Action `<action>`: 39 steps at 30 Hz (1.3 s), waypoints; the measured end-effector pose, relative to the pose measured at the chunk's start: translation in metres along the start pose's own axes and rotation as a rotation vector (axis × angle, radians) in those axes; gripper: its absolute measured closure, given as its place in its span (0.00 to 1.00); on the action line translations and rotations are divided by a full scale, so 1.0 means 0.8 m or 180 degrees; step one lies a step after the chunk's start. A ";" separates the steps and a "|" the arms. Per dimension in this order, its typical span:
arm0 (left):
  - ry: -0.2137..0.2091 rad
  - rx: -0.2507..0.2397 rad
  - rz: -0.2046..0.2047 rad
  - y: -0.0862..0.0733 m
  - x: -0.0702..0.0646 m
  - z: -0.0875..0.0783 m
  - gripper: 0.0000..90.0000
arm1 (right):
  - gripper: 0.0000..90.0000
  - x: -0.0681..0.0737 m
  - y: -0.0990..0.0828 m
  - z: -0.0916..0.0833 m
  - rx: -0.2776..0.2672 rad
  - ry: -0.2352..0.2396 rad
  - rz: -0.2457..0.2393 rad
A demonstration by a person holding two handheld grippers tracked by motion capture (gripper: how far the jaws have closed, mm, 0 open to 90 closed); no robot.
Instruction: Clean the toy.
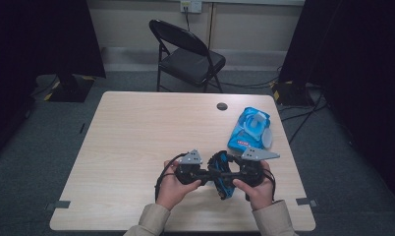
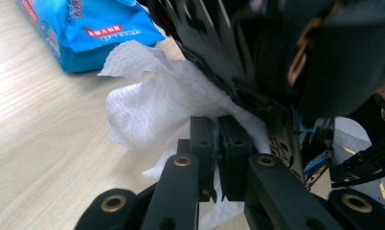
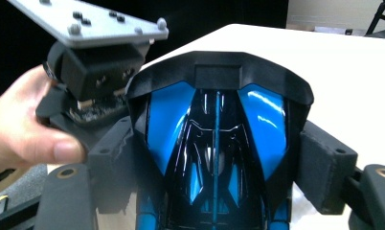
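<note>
A black and blue toy car (image 1: 222, 174) is held up over the table's front edge between my two grippers. In the right gripper view, my right gripper (image 3: 219, 160) is shut on the car (image 3: 214, 124), its pads (image 3: 324, 165) pressing on both sides of the body. My left gripper (image 2: 218, 139) is shut on a crumpled white wipe (image 2: 152, 100), which rests against the car's dark body (image 2: 277, 52). From above, the left gripper (image 1: 208, 173) meets the car from the left and the right gripper (image 1: 232, 175) from the right.
A blue pack of wipes (image 1: 249, 129) lies with its lid open on the table (image 1: 136, 137), just beyond the grippers at the right. A round cable hole (image 1: 222, 106) is near the far edge. A black folding chair (image 1: 185, 51) stands behind the table.
</note>
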State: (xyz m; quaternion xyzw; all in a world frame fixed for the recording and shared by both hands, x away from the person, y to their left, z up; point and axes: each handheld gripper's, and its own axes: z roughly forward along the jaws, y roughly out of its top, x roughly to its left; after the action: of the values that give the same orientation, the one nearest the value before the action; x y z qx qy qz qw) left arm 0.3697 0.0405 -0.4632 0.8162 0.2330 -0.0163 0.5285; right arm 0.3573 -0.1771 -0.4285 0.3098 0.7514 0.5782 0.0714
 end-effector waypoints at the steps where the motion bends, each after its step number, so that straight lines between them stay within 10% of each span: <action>1: -0.0009 0.0002 -0.0004 -0.002 -0.001 0.002 0.96 | 0.29 0.000 0.000 0.000 -0.0007 -0.0011 0.0005; 39: -0.0220 0.0251 0.0031 -0.036 -0.015 0.012 0.94 | 0.29 -0.022 0.019 0.003 -0.0117 -0.0181 0.0209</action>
State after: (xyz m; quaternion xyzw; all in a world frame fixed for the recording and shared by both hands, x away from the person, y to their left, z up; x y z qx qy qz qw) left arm 0.3494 0.0372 -0.4891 0.8365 0.2098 -0.0510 0.5037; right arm 0.3778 -0.1827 -0.4196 0.3493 0.7277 0.5849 0.0794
